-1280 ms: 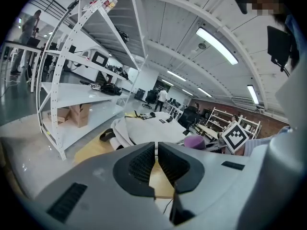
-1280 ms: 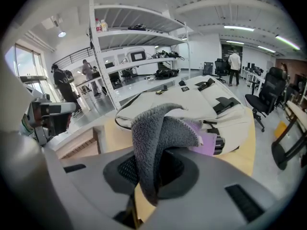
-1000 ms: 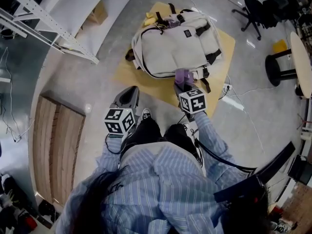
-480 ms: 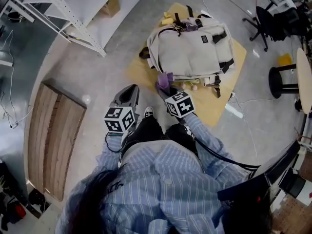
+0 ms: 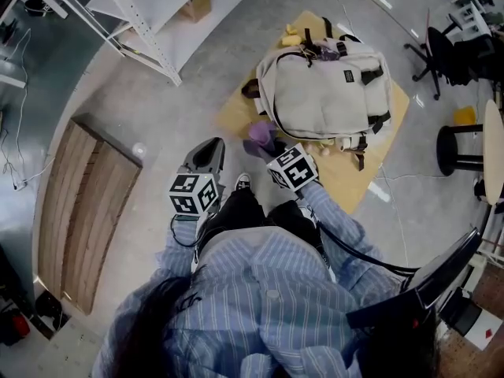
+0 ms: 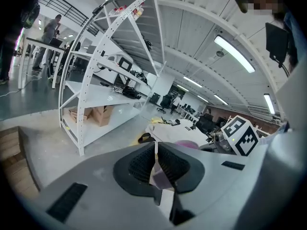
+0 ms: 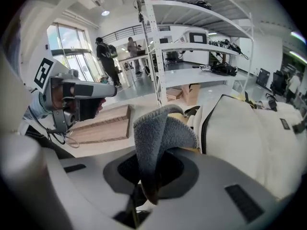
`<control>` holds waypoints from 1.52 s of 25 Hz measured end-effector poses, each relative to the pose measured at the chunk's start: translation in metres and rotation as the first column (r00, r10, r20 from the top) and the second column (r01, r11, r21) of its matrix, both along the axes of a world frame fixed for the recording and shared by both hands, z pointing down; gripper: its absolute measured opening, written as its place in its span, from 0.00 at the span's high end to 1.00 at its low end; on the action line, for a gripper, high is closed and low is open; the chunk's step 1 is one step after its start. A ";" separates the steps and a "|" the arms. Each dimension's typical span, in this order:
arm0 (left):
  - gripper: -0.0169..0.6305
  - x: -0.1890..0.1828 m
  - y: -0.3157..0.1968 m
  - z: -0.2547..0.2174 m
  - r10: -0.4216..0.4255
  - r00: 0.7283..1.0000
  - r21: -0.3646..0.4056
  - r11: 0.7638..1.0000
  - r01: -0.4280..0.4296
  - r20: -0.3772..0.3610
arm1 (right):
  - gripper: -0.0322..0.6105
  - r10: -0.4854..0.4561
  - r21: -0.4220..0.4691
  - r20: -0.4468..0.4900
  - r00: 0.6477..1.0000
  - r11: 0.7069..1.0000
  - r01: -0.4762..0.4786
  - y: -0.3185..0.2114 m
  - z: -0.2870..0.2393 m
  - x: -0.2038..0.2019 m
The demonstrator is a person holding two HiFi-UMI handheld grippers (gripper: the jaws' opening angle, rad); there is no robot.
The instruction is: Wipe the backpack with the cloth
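Observation:
A beige backpack (image 5: 327, 93) lies flat on a tan board (image 5: 236, 113) on the floor in front of me. My right gripper (image 5: 268, 142) is shut on a purple cloth (image 5: 260, 132), held just off the backpack's near left corner. In the right gripper view the cloth (image 7: 160, 138) looks grey and stands folded out of the shut jaws of the gripper (image 7: 153, 169), with the backpack (image 7: 249, 138) to its right. My left gripper (image 5: 213, 146) hangs shut over bare floor, left of the board. The left gripper view shows that gripper (image 6: 156, 152) with its jaws together.
White metal shelving (image 5: 142, 30) stands at the far left with a cardboard box (image 5: 197, 6) under it. A wooden pallet (image 5: 87, 211) lies on the left. An office chair (image 5: 445, 50) and a black stool (image 5: 465, 140) stand on the right. Cables run over the floor near the board.
My right gripper has carried the cloth leftwards, from the backpack's near edge to beside its near left corner. The left gripper has stayed where it was.

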State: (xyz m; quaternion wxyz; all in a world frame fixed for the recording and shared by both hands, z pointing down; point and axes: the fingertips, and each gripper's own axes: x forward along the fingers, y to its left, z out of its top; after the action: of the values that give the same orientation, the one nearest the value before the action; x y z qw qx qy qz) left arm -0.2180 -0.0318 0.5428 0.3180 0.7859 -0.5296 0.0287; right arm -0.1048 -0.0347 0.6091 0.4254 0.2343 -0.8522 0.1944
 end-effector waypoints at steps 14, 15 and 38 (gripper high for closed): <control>0.94 -0.008 -0.009 0.006 -0.004 1.000 -0.011 1.000 0.004 -0.010 | 0.87 -0.019 0.054 -0.046 0.999 0.998 0.021 -0.106 -0.020 -0.007; 0.94 -0.008 -0.009 0.006 -0.006 1.000 -0.012 1.000 0.005 -0.012 | 0.87 -0.009 0.054 -0.042 0.999 0.998 0.012 -0.116 -0.021 -0.009; 0.94 0.016 -0.014 0.007 0.035 0.999 -0.033 0.999 -0.036 -0.026 | 0.87 0.216 0.127 -0.029 0.976 0.969 -0.211 -0.289 -0.050 0.012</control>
State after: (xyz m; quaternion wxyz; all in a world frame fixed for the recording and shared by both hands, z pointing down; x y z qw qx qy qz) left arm -0.2017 -0.0460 0.5496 0.3373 0.7900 -0.5109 0.0334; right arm -0.0930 -0.3235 0.5591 0.4047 0.3544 -0.8233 0.1811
